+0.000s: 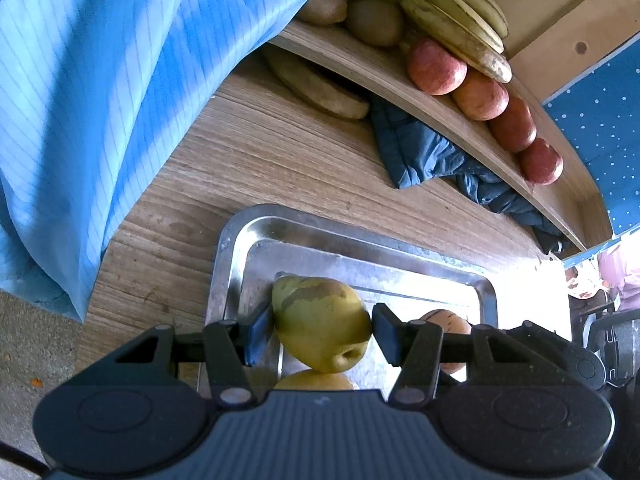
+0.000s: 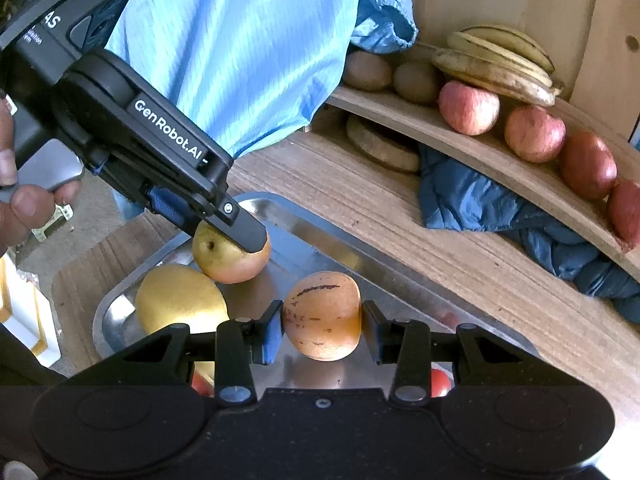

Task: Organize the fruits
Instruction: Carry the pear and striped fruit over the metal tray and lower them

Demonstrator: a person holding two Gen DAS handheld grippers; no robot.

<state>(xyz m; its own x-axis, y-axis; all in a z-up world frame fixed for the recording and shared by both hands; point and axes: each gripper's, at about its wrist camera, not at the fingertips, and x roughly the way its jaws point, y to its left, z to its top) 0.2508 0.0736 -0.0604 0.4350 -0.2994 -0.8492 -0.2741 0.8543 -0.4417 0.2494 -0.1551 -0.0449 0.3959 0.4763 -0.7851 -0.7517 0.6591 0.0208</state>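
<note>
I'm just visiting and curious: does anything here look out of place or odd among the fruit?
Yes: a crumpled dark blue jacket is stuffed under the wooden shelf holding the apples and bananas. The bananas also show brown, overripe patches.

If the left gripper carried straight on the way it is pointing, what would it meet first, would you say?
The left gripper, shut on a yellow-green pear, points over the metal tray. Beyond that, probably the blue jacket under the wooden shelf; depth is unclear.
</note>
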